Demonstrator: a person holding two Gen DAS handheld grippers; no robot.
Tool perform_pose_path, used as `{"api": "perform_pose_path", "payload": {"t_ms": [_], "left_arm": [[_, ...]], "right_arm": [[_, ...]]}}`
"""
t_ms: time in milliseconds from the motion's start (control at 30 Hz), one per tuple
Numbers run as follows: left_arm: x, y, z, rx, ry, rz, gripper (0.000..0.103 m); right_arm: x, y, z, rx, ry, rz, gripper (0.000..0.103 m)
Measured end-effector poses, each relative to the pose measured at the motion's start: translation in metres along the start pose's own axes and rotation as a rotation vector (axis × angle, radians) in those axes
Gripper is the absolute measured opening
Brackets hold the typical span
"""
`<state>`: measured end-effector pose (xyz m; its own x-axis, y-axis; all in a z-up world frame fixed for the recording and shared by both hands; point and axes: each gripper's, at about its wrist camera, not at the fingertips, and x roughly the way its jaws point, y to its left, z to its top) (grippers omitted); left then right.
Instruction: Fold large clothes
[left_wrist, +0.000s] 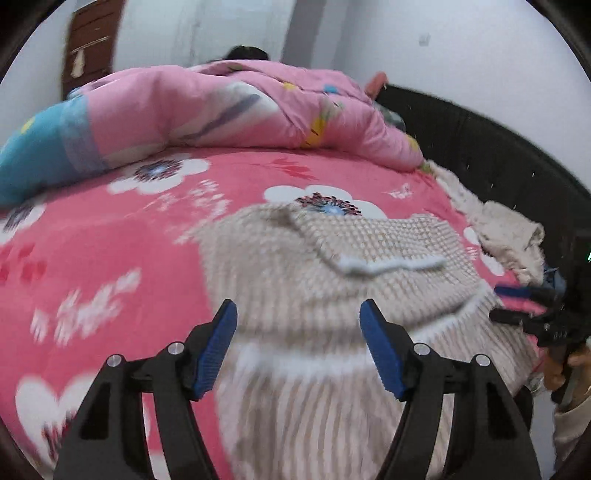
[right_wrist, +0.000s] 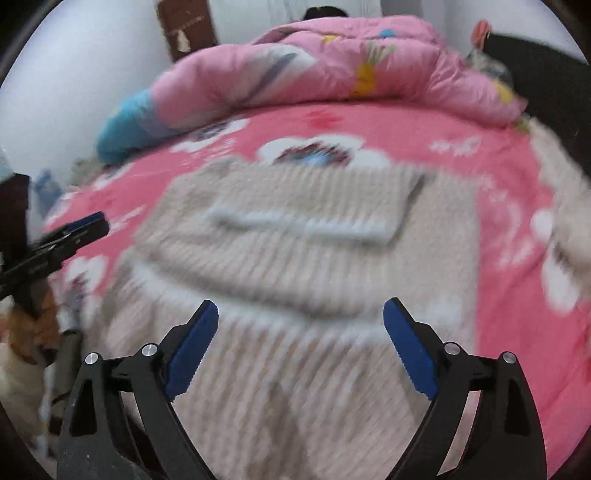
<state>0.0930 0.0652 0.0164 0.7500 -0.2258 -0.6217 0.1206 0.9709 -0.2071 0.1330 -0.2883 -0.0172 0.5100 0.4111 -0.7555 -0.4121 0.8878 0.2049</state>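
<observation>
A beige ribbed knit sweater (left_wrist: 314, 295) lies spread on the pink flowered bed sheet (left_wrist: 110, 240), with a sleeve folded across its chest and a white cuff (left_wrist: 391, 264) showing. It also shows in the right wrist view (right_wrist: 295, 266). My left gripper (left_wrist: 298, 314) is open and empty above the sweater's lower left part. My right gripper (right_wrist: 300, 314) is open and empty above the sweater's lower middle. The right gripper also appears at the right edge of the left wrist view (left_wrist: 517, 306). The left gripper's fingers (right_wrist: 81, 229) show at the left edge of the right wrist view.
A pink quilt (left_wrist: 229, 110) with a blue end is piled across the far side of the bed; a dark-haired head (left_wrist: 247, 53) shows behind it. A cream fluffy cloth (left_wrist: 498, 225) lies at the bed's right edge beside a dark headboard (left_wrist: 498, 147). White walls behind.
</observation>
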Motion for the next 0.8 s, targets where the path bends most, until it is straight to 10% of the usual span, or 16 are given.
{"api": "perform_pose_path", "payload": {"t_ms": [233, 433, 800], "left_arm": [[-0.024, -0.003, -0.078, -0.07, -0.032, 0.011, 0.066], [0.002, 0.011, -0.084, -0.126, 0.019, 0.052, 0.044], [0.001, 0.022, -0.071, -0.131, 0.014, -0.168, 0.037]], "right_arm": [[0.039, 0.013, -0.055, 0.022, -0.003, -0.062, 0.087], [0.044, 0.009, -0.048, 0.045, 0.01, -0.061, 0.088], [0.038, 0.013, -0.06, 0.06, 0.005, -0.08, 0.088]]}}
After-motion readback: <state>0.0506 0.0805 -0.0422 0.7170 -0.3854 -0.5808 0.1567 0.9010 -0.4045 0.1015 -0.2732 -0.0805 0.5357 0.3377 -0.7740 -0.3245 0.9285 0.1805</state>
